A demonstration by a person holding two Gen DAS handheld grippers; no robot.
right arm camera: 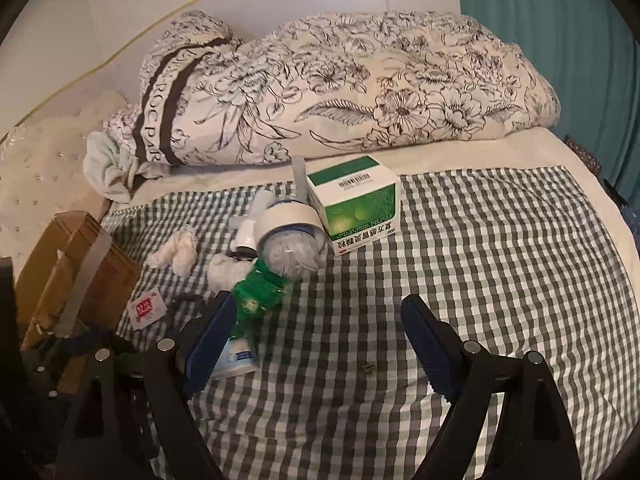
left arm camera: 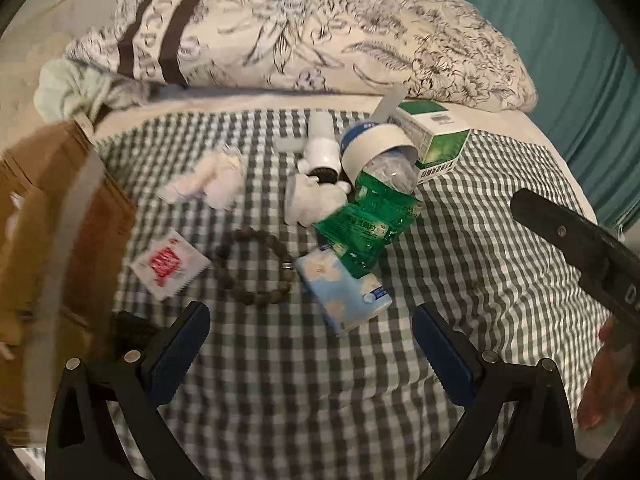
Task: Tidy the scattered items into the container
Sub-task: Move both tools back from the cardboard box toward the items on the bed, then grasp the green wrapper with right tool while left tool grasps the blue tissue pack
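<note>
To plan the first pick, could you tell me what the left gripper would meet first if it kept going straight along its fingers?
Probably the blue tissue pack, which lies just ahead of the open left gripper; the bead bracelet sits slightly left of that line. Depth is hard to judge here.

Green-white checked cloth (right arm camera: 480, 240) (floral duvet (right arm camera: 360, 88))

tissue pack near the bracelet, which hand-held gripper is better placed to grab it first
Left. The tissue pack lies just ahead of the open left hand-held gripper, nearly between its fingers. In the right wrist view it sits outside the right hand-held gripper, partly hidden behind one finger.
</note>
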